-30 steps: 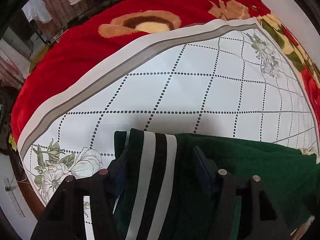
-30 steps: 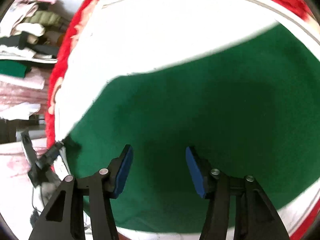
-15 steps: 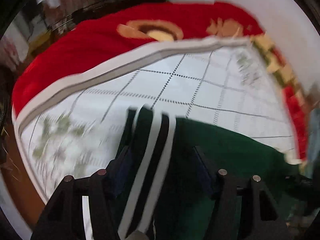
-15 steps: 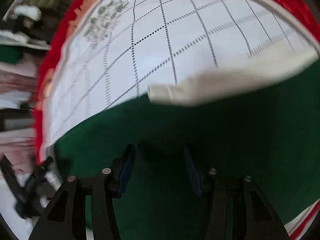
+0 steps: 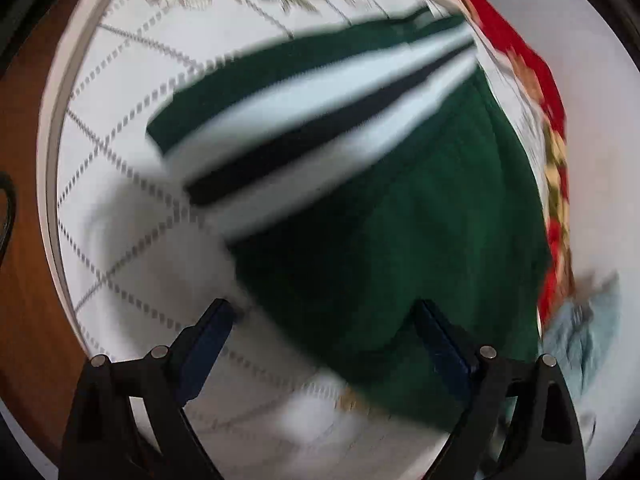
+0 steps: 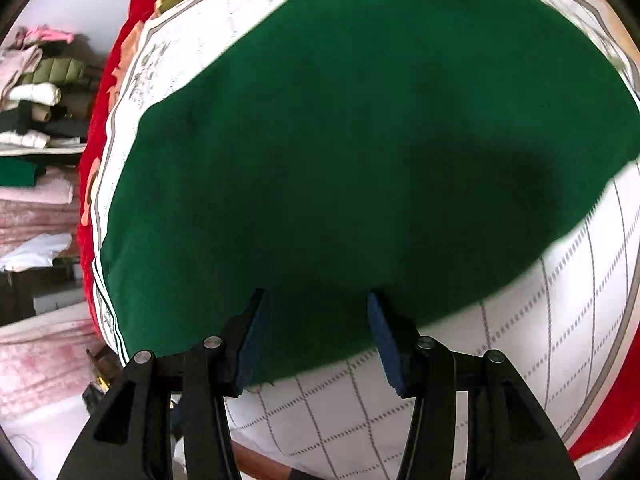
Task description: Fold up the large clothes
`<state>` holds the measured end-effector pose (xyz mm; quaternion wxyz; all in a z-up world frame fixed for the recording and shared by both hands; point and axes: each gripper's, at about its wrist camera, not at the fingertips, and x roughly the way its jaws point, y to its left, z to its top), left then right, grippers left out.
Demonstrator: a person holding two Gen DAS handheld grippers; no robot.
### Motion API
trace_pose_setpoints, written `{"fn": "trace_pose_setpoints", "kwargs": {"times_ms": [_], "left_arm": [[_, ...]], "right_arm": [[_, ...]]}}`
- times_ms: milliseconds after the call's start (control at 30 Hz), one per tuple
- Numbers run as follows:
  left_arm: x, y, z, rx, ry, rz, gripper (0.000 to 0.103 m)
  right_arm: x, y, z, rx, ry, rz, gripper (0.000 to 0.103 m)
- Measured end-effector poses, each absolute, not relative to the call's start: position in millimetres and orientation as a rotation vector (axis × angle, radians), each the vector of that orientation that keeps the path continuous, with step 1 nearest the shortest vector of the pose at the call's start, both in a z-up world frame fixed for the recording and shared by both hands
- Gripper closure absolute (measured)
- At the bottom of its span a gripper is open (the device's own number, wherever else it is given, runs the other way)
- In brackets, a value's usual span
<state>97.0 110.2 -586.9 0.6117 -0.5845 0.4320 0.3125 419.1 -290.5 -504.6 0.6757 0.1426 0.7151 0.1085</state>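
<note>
Green fabric of the large garment (image 6: pixel 360 140) lies spread over the white quilt with a dotted grid (image 6: pixel 540 340), which in turn covers a red floral blanket (image 6: pixel 90 200). In my left wrist view, blurred by motion, the garment (image 5: pixel 400 240) shows a band of white and dark stripes (image 5: pixel 320 128) running toward the far edge; the quilt (image 5: pixel 120 160) surrounds it on the near and left sides, and the red blanket (image 5: pixel 552 240) borders it on the right. My left gripper (image 5: pixel 324 334) stands wide open above the garment's near edge, its blue pads (image 5: pixel 208 332) holding nothing. My right gripper (image 6: pixel 318 330) is likewise parted, its fingers (image 6: pixel 252 336) flanking the near hem of the green cloth; I cannot tell whether the pads touch the fabric, but they are not clamped on it. Beyond the bed, at the left of the right wrist view, stacked folded clothes (image 6: pixel 36 92) fill shelves.
</note>
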Motion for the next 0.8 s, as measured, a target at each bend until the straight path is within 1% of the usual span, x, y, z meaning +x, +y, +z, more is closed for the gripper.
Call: {"fn": "trace_pose_setpoints", "kwargs": {"times_ms": [100,133,167,200,233,267,367,500,600,700,733,767,800], "left_arm": [[107.4,128.5,-576.0,-1.305,0.895,0.827,0.010],[110.7,134.7,-572.7,-1.293,0.856,0.856,0.017],[112.6,141.0,-571.5,-1.290,0.839,0.886,0.040],[115.4,148.0,-569.4,-1.280,0.817,0.905,0.054],[121.0,154.3,-566.0,-1.249,0.800,0.896,0.074],[126.5,159.6,-561.8,-1.214,0.790,0.874,0.078],[137.8,179.7,-542.2,-1.144,0.740,0.819,0.081],[126.3,206.7,-518.4,-1.063,0.702,0.813,0.081],[102.9,227.2,-532.5,-1.105,0.688,0.784,0.079],[92.5,230.8,-572.7,-1.253,0.670,0.690,0.064],[91.9,230.7,-582.4,-1.282,0.657,0.661,0.052],[89.5,230.0,-589.3,-1.305,0.647,0.639,0.046],[94.0,228.9,-593.3,-1.317,0.611,0.625,0.042]], "right_arm": [[416.2,-296.1,-504.1,0.321,1.612,0.228,0.050],[416.1,-294.5,-502.3,0.313,1.613,0.227,0.050],[416.7,-290.9,-501.6,0.304,1.613,0.236,0.050],[419.4,-283.3,-502.9,0.289,1.612,0.244,0.050],[420.6,-279.6,-501.5,0.279,1.611,0.251,0.050],[419.1,-275.5,-500.4,0.275,1.610,0.262,0.050],[422.4,-259.1,-494.9,0.242,1.602,0.293,0.050],[432.2,-238.7,-486.2,0.188,1.591,0.327,0.050],[446.4,-223.0,-490.1,0.160,1.592,0.356,0.050],[462.7,-204.4,-516.8,0.100,1.639,0.361,0.050],[467.4,-201.4,-532.6,0.103,1.666,0.346,0.050],[469.2,-202.4,-540.6,0.133,1.676,0.338,0.047],[471.7,-201.6,-543.2,0.148,1.676,0.336,0.046]]}}
